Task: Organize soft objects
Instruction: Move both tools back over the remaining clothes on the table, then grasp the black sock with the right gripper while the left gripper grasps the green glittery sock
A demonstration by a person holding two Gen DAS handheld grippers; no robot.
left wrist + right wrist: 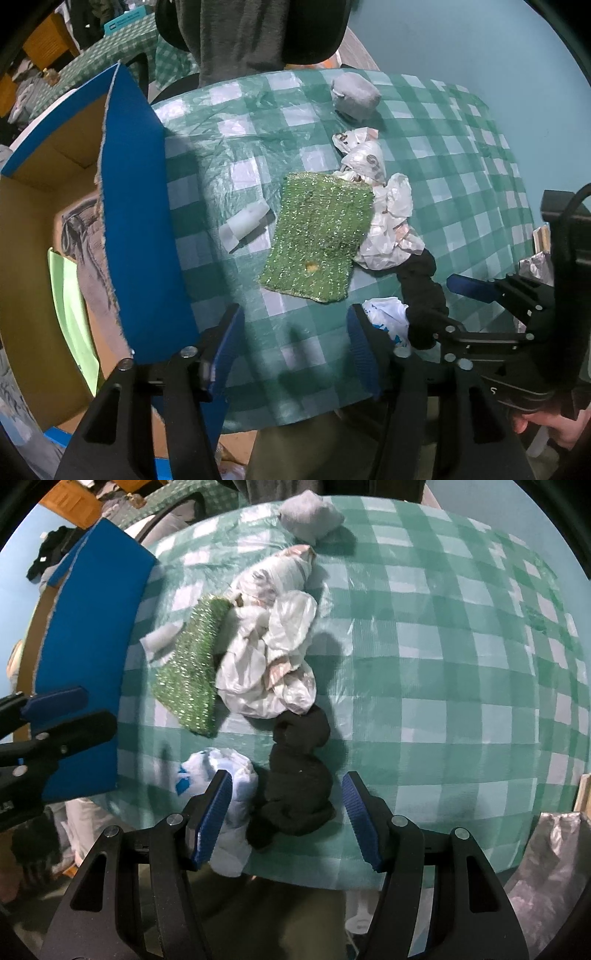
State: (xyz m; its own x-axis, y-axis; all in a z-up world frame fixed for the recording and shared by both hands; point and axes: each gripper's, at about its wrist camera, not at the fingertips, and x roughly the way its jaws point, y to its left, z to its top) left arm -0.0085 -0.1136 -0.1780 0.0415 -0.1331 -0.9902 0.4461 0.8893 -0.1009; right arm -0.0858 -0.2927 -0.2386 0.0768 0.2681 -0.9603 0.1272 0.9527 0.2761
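Observation:
A round table with a green checked cloth (229, 122) (443, 664) holds soft things. A glittery green cloth (317, 236) (190, 664) lies mid-table beside a crumpled white plastic bag (388, 221) (273, 653). A black sock (421, 295) (299, 775) and a white-and-blue bag (384, 314) (221, 775) lie at the near edge. A grey rolled sock (356, 96) (310, 515) sits at the far side. My right gripper (288, 808) is open, its jaws on either side of the black sock. My left gripper (295, 347) is open and empty above the table's near edge.
A blue-sided cardboard box (136, 206) (88, 627) stands left of the table, with a grey garment (92, 251) and a light green cloth (70, 306) inside. A small white plastic piece (245, 223) (159, 638) lies near the green cloth. A chair with a grey garment (236, 33) stands behind.

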